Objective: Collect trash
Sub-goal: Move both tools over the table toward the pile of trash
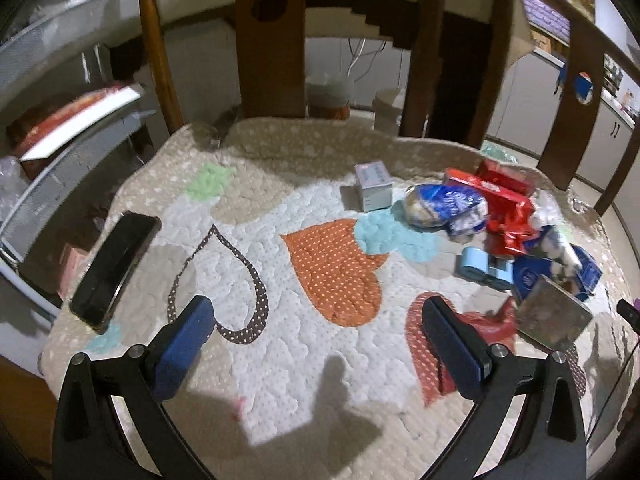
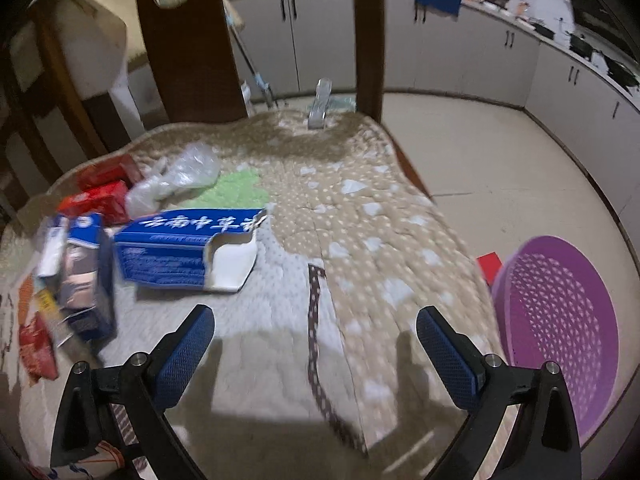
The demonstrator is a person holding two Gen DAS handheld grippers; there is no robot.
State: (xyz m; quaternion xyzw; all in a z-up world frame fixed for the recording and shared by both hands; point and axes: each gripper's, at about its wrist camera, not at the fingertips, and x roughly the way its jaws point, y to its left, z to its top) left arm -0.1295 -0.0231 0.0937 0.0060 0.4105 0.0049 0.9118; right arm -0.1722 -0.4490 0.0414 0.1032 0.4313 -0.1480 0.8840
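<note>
Both tools stand wide open and empty above the quilted cover [image 1: 320,360]: the left hand-held gripper [image 1: 316,344] at the bottom of its view, the right hand-held gripper [image 2: 316,344] likewise. The trash pile [image 1: 508,216] (red and blue boxes, crumpled wrappers) lies at the right of the left view. A torn blue box [image 2: 188,248] sits left of centre in the right view. The purple basket [image 2: 560,328] stands at lower right, off the cover's edge.

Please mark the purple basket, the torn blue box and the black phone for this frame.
purple basket [image 2: 560,320]: right wrist view, on its perforated inner wall.
torn blue box [image 2: 168,258]: right wrist view, on its printed blue side.
black phone [image 1: 114,264]: left wrist view, middle of its dark screen.
</note>
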